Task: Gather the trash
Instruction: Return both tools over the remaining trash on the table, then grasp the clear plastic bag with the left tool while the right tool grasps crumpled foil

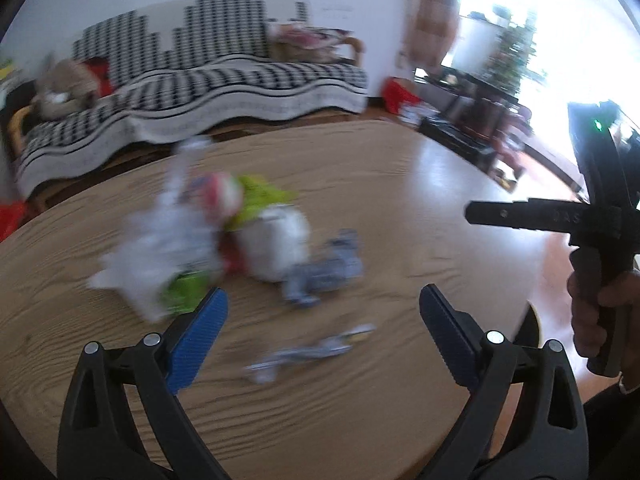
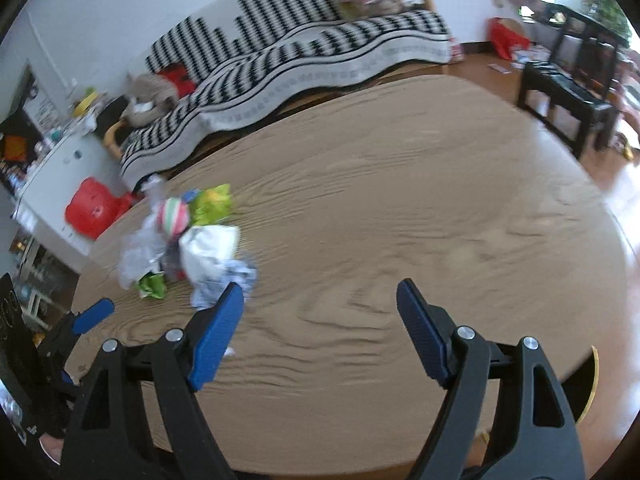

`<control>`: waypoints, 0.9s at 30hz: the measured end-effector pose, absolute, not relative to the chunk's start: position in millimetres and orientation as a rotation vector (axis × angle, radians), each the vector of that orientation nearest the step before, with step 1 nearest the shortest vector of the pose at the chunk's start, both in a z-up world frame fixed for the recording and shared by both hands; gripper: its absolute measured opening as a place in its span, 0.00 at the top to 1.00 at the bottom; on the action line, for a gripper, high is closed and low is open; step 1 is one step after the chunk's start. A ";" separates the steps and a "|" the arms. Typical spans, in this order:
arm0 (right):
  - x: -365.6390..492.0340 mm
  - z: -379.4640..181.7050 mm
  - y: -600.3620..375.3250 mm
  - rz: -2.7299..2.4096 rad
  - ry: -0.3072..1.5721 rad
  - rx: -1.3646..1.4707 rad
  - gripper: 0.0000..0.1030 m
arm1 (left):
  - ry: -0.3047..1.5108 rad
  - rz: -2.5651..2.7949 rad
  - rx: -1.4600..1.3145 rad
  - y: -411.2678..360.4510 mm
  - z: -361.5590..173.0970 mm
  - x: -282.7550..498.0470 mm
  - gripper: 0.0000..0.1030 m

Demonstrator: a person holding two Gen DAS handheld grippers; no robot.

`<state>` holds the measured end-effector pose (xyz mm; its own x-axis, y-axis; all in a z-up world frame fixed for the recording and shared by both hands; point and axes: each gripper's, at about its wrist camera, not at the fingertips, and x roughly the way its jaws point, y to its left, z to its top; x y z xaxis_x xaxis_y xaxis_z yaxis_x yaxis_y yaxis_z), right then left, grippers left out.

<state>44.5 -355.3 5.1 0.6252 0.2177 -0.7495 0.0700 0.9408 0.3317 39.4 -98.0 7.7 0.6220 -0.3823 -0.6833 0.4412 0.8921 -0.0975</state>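
Left tool [image 1: 322,306] and right tool [image 2: 320,300] both agape, empty; trash pile [image 1: 224,236] just beyond.

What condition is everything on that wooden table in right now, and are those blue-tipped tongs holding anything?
Left tongs: open, empty, above the table.
Right tongs: open, empty.
Heap of crumpled white, green and red wrappers: piled loosely on the table, untouched.
Crumpled blue-grey paper: lying against the heap.
Small flattened grey scrap: lying alone, nearest the left tongs.
Oval wooden table: bare apart from the trash.
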 end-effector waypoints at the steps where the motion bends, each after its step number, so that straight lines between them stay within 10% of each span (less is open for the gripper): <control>1: 51.7 2.7 -345.0 0.099 0.905 0.340 0.26 | 0.765 -0.451 0.074 -85.4 7.4 41.6 0.09; 27: 118.1 -65.1 -258.6 0.189 1.070 0.303 0.37 | 0.848 -0.253 -0.045 -19.6 -36.9 174.5 0.10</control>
